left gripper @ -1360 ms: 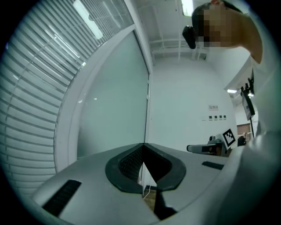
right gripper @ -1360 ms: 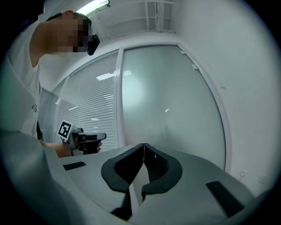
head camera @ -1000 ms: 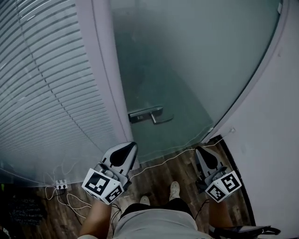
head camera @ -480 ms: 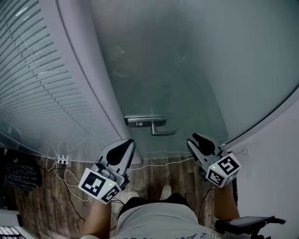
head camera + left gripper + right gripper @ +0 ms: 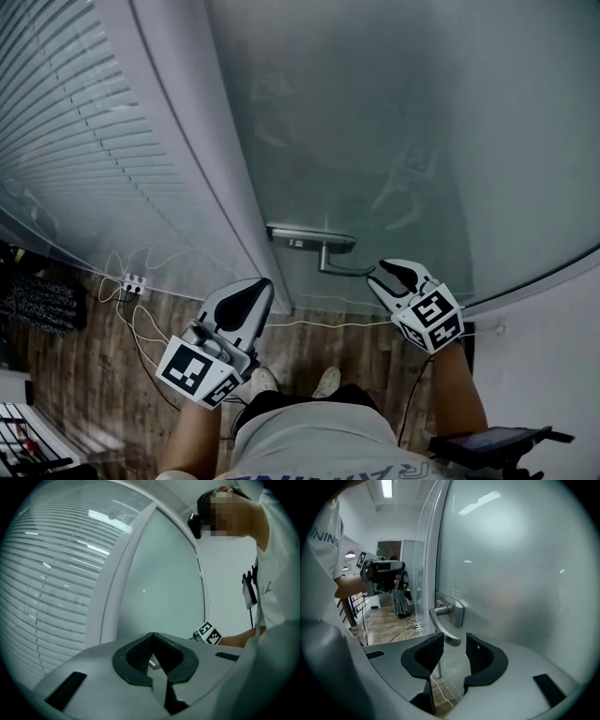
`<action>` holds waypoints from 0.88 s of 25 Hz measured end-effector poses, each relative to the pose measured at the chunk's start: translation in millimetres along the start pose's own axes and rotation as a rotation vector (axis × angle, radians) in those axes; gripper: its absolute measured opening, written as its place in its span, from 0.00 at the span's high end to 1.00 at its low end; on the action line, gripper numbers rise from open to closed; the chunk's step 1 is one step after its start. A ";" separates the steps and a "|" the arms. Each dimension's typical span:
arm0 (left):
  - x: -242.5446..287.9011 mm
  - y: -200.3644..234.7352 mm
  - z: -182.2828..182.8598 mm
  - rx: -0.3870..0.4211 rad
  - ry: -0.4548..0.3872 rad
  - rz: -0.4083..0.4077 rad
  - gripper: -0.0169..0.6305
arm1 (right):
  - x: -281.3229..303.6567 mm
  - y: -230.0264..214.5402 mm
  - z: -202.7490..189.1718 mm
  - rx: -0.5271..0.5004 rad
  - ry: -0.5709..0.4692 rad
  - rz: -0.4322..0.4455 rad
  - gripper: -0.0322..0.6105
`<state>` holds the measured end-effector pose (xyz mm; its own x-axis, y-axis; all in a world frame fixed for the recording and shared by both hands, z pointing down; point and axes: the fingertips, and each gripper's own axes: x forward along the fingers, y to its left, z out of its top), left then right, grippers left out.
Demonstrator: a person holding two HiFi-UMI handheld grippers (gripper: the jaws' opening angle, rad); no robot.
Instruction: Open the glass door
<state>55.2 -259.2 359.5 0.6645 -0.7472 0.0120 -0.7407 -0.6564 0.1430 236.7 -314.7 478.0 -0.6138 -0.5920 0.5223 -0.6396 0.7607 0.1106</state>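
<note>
Left tool [image 5: 249,294] low beside frame [image 5: 202,187], jaws together, empty. Right tool [image 5: 454,660] jaws opening, nothing clamped yet. Handle [image 5: 444,620] tip sits just ahead of gap. Door [image 5: 394,131] looks closed, so grip, press and swing all remain. Right tool view alone shows lever end against jaws. Head view alone shows both tools and power strip [image 5: 136,281] on floor [image 5: 94,356].
</note>
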 end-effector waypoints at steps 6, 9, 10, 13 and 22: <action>1.9 0.3 -2.0 -0.006 0.009 -0.006 0.97 | 7.6 5.8 -1.0 -0.084 0.043 -0.010 0.76; 6.1 2.7 0.3 -0.011 0.015 -0.013 0.97 | 7.1 2.6 3.6 -0.076 0.034 -0.024 0.77; 7.1 2.9 0.4 -0.012 0.015 -0.015 0.97 | 8.1 2.0 3.6 -0.069 0.034 -0.023 0.77; 7.2 -0.6 -4.9 -0.010 0.014 -0.026 0.97 | 15.6 4.2 -7.4 -0.035 0.027 -0.017 0.77; 13.3 -10.5 -2.7 -0.010 0.007 -0.042 0.97 | 27.9 -13.5 -9.3 0.023 -0.018 -0.048 0.76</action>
<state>72.0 -262.0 360.8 0.6960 -0.7179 0.0125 -0.7108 -0.6864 0.1535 232.5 -339.0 498.9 -0.5900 -0.6325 0.5018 -0.6790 0.7250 0.1155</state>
